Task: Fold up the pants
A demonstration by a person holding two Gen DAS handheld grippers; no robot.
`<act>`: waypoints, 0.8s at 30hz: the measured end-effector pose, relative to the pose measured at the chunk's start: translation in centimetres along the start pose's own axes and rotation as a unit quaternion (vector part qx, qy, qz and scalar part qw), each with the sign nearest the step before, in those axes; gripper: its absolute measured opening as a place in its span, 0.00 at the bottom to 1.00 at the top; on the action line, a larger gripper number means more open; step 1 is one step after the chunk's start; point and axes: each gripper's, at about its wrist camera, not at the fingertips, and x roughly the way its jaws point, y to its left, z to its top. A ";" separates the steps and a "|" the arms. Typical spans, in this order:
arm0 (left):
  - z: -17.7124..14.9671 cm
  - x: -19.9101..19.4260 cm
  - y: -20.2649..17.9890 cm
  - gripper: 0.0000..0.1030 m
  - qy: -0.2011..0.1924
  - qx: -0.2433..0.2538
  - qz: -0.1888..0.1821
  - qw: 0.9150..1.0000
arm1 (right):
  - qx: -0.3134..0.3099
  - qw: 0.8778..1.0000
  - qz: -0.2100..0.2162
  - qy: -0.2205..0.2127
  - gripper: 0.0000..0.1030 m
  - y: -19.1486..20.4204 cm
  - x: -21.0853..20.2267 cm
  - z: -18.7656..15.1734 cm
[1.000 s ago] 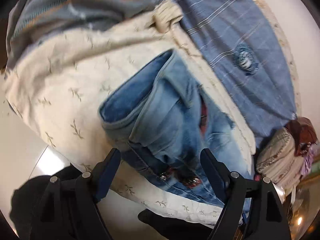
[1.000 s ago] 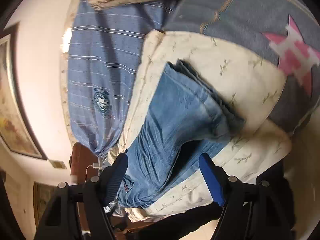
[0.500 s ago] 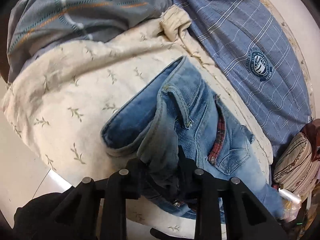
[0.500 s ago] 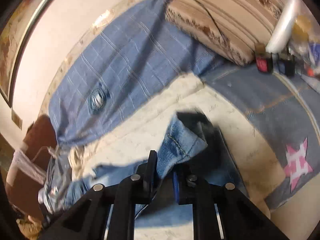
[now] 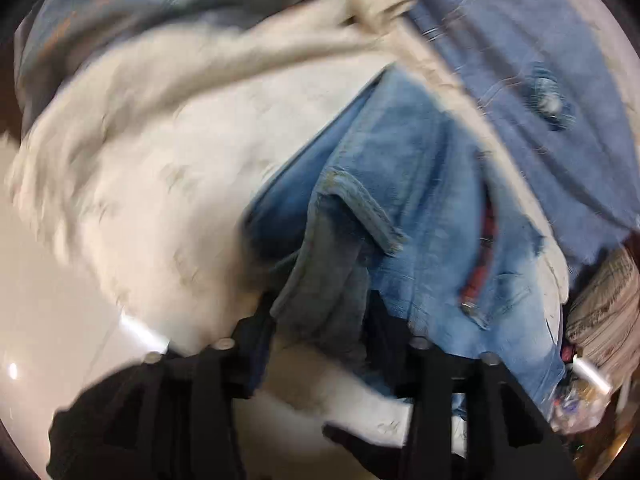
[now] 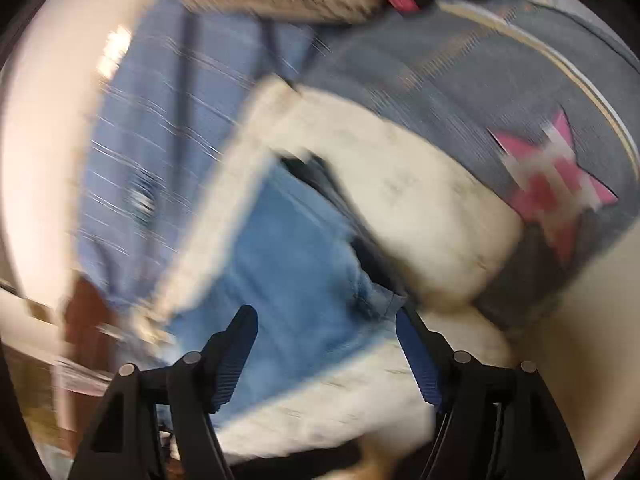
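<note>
jeans (image 5: pixel 432 200): one pair, partly folded, on cream cloth (image 5: pixel 160 168); both views blurred
axis: long run goes from near left waist end to far hem
left gripper (image 5: pixel 320 344): fingers clenched on a bunched waistband fold, denim fills the gap
right gripper (image 6: pixel 326 344): fingers spread wide, nothing held, denim just ahead and below
key relation: jeans lie forward of both; left has contact, right hovers over the leg end
next (judgement): right likely needs a fresh grip before another fold
count: jeans 1, grippers 2, cream cloth 1, blue striped cloth (image 6: pixel 160 120) 1, grey blanket (image 6: pixel 480 72) 1
</note>
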 end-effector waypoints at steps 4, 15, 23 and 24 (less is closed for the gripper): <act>1.0 -3.1 0.6 0.62 -0.034 -0.010 -0.022 0.999 | -0.025 0.996 0.003 -0.088 0.73 1.9 -4.4 0.2; -1.7 -6.7 -6.0 0.63 -0.176 0.173 -0.014 0.969 | -0.342 0.937 0.065 0.018 0.73 22.4 2.4 -5.8; -0.5 0.2 -5.7 0.66 -0.135 0.221 0.053 0.964 | -0.553 0.831 0.025 0.050 0.72 35.9 12.2 -10.6; -0.5 0.3 -5.6 0.67 -0.139 0.227 0.053 0.963 | -0.564 0.824 0.011 0.057 0.72 36.7 13.9 -10.7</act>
